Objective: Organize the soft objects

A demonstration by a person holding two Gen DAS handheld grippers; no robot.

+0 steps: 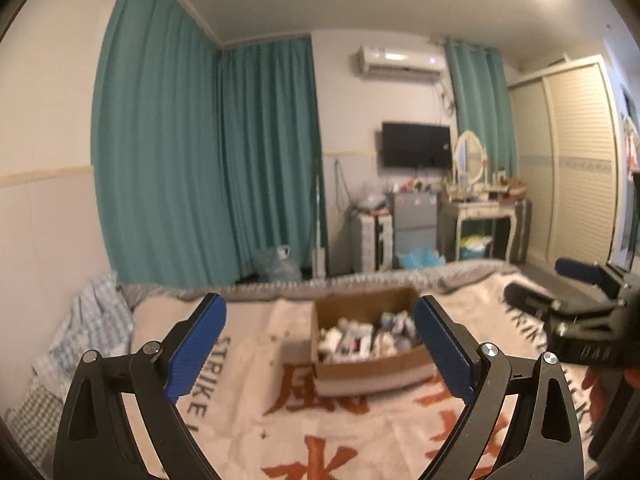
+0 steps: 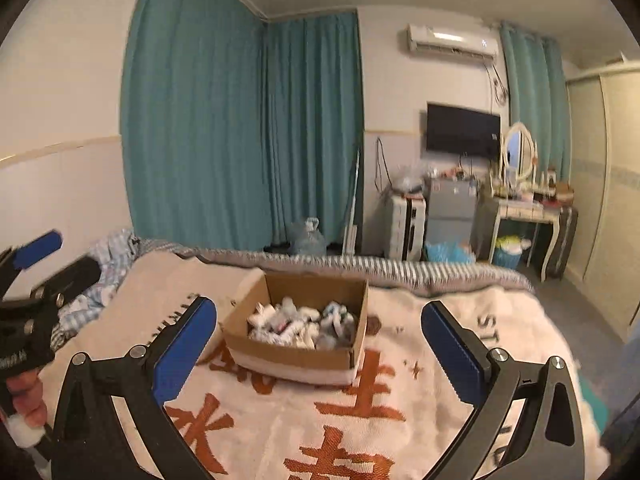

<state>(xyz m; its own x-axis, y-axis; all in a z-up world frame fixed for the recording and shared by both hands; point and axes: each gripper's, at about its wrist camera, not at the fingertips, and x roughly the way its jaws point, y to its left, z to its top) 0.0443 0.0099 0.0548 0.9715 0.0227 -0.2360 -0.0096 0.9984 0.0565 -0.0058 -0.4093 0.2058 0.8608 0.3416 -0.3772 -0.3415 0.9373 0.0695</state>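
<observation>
Both claws were spread wide with nothing in them: the left claw point(image 1: 320, 320) and right claw point(image 2: 319, 322) hovered side by side over the bed's cream blanket point(image 2: 400, 432) with orange characters. Just past them sat a cardboard box point(image 2: 296, 354) on the blanket, stuffed with small white soft bundles point(image 2: 300, 320), too blurry to identify. Teal curtains point(image 2: 240, 132) hung way behind.
</observation>
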